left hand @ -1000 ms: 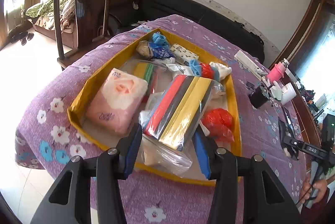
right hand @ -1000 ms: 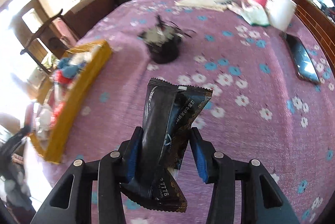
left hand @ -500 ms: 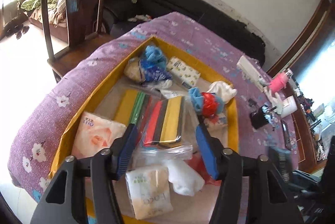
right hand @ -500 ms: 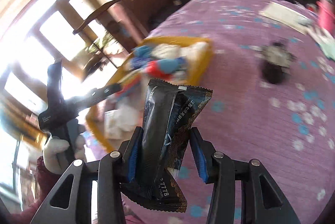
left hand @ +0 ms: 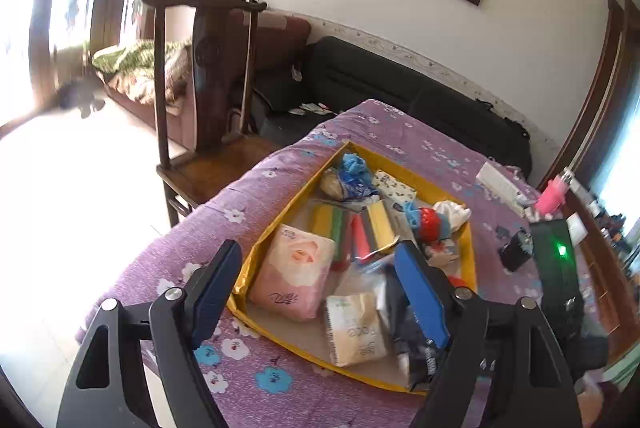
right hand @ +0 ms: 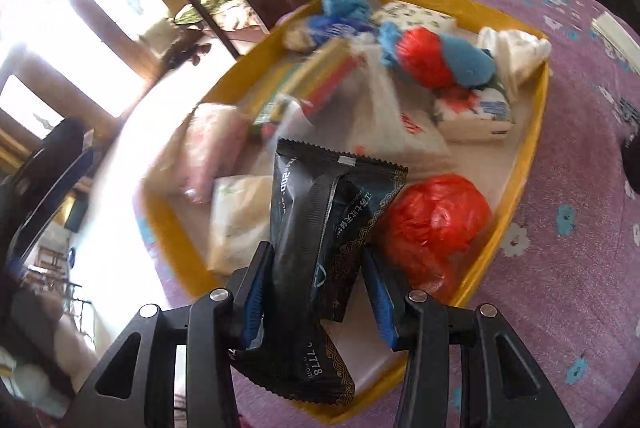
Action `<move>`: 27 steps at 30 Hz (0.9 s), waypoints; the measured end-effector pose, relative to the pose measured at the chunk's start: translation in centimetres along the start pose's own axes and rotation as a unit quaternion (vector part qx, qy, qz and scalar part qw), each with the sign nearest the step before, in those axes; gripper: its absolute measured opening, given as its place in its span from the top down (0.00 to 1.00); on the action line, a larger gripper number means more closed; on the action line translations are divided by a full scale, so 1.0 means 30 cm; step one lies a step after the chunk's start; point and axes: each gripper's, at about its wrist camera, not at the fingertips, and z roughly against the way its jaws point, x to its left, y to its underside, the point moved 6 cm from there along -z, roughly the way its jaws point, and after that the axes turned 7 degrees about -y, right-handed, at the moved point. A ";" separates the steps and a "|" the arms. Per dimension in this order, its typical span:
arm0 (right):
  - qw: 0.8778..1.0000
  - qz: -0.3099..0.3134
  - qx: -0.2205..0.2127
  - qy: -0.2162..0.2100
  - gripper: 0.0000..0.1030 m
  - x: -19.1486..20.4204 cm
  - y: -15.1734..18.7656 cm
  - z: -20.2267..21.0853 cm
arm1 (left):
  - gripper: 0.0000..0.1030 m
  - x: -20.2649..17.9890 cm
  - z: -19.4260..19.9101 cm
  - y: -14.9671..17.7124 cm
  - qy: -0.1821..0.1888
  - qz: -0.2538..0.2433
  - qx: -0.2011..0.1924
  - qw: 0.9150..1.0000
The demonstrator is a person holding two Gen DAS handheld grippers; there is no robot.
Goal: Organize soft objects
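**Tray nearly filled; one black packet being brought in**

Most of the sorting is judged to be done. The yellow tray (left hand: 472, 248) on the purple flowered table (left hand: 280, 396) is already being crowded with soft goods: a pink tissue pack (left hand: 294, 274) at its 8 o'clock side, a white tissue pack (left hand: 354, 328) at 6 o'clock, the bagged coloured sponges (left hand: 360, 232) in the middle, blue and red plush pieces (right hand: 436, 60) toward 1 o'clock, and a red plastic bag (right hand: 436, 224) at 4 o'clock.

The left gripper (left hand: 320, 296) is being held above the tray's near edge with its fingers spread wide and nothing between them; its jaws have just been opening, and the sponge bag is lying free in the tray.

The black packet (right hand: 320, 240) is being carried by the right gripper (right hand: 316, 292), pinched between partly closed fingers and hanging over the tray's 6 o'clock corner, between the white tissue pack and the red bag.

What appears to be left is the setting down of this packet. Other things on the table at 2 o'clock, such as a dark cup (left hand: 516, 252) and a pink bottle (left hand: 554, 194), are not looking soft and are probably being left out.
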 end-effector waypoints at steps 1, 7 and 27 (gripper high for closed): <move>1.000 0.005 -0.004 0.013 0.52 -0.003 -0.003 0.003 | 0.20 -0.009 -0.001 0.010 -0.013 -0.012 -0.006 1.000; 0.998 0.018 -0.055 -0.023 0.33 0.029 0.030 0.086 | 0.15 -0.025 -0.014 0.041 -0.049 -0.028 -0.002 0.998; 0.980 -0.044 -0.196 -0.018 0.14 -0.094 0.172 0.349 | 0.13 -0.136 0.029 0.095 -0.075 -0.077 0.003 0.994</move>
